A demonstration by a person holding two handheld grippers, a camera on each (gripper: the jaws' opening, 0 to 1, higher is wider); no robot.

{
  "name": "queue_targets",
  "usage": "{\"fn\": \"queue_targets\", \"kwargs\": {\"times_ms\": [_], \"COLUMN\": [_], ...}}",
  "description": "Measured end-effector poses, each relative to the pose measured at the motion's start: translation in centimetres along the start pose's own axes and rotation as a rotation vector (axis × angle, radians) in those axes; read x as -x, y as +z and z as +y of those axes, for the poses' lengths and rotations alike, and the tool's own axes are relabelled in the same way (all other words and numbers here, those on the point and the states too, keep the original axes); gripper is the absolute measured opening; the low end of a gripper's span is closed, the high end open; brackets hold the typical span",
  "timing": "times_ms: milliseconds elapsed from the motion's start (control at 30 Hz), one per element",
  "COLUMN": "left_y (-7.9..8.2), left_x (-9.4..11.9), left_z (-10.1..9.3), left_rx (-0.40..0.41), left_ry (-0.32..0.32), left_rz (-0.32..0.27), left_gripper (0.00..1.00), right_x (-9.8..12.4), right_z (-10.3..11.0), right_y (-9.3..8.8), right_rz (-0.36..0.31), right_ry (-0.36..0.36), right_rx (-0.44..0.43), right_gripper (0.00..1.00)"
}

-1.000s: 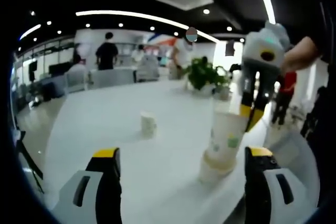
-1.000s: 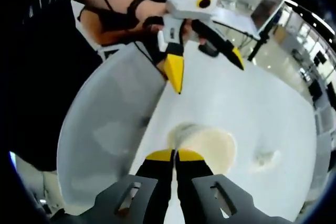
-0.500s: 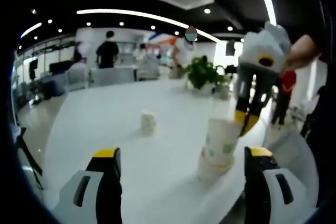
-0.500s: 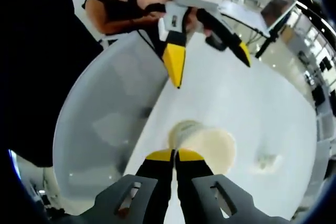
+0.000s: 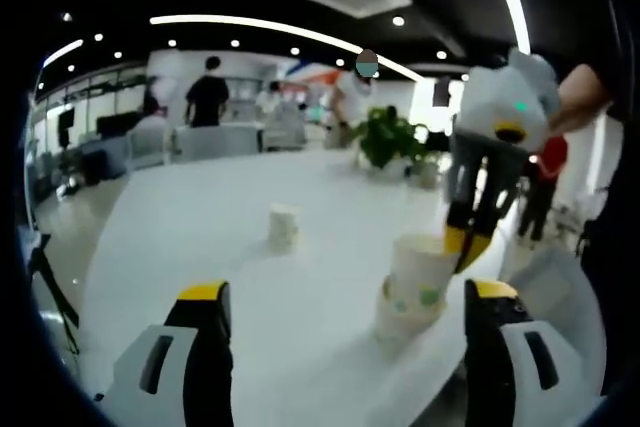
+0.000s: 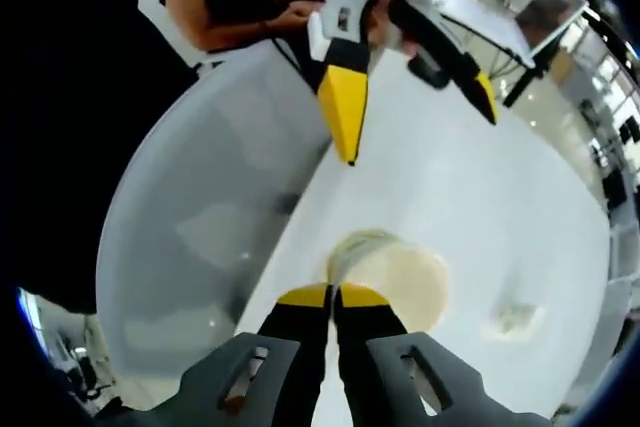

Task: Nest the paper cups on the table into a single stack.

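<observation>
thin cups, pinched at the rim

the right gripper (image 6: 335,297) has its jaws pressed together on the near rim of the top cup (image 6: 385,272), one tip seemingly inside the wall and one outside. in the left gripper view that gripper (image 5: 468,239) comes down from above onto the cup (image 5: 418,272), which sits partly nested in the stack (image 5: 400,315) near the table (image 5: 180,237) edge. the left gripper (image 5: 345,297) is wide open and holds nothing; its jaws flank the stack without touching it. in the right gripper view it (image 6: 415,107) hangs above the table (image 6: 520,207), spread.

a lone cup (image 5: 283,226) stands well apart, farther across the table; it shows small and blurred in the right gripper view (image 6: 515,319).

by my judgement these paper cups are very light and thin-walled: a hard squeeze will dent the wall, and the rolled rim is the stiffest place to grip. a light stack may tip or slide on the smooth top, so pressing straight down suits it. the lone cup is best taken at the rim too.
</observation>
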State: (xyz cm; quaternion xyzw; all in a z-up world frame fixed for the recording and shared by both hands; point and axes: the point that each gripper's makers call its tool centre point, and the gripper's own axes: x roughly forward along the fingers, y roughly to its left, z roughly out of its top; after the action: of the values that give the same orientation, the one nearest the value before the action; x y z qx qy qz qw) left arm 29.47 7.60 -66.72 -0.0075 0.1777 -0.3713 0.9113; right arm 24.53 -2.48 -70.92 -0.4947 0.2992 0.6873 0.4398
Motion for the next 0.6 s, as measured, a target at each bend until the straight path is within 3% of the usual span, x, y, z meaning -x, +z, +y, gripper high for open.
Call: {"fn": "queue_targets", "kwargs": {"times_ms": [600], "left_y": [-0.2], "left_x": [0.4], "left_z": [0.0], "left_rx": [0.009], "left_ry": [0.007], "left_rz": [0.001], "left_gripper": [0.94], "right_x": [-1.6], "right_z": [0.1], "right_y": [0.3], "right_rz": [-0.006], "right_ry": [0.007], "right_rx": [-0.018], "right_gripper": [0.06]}}
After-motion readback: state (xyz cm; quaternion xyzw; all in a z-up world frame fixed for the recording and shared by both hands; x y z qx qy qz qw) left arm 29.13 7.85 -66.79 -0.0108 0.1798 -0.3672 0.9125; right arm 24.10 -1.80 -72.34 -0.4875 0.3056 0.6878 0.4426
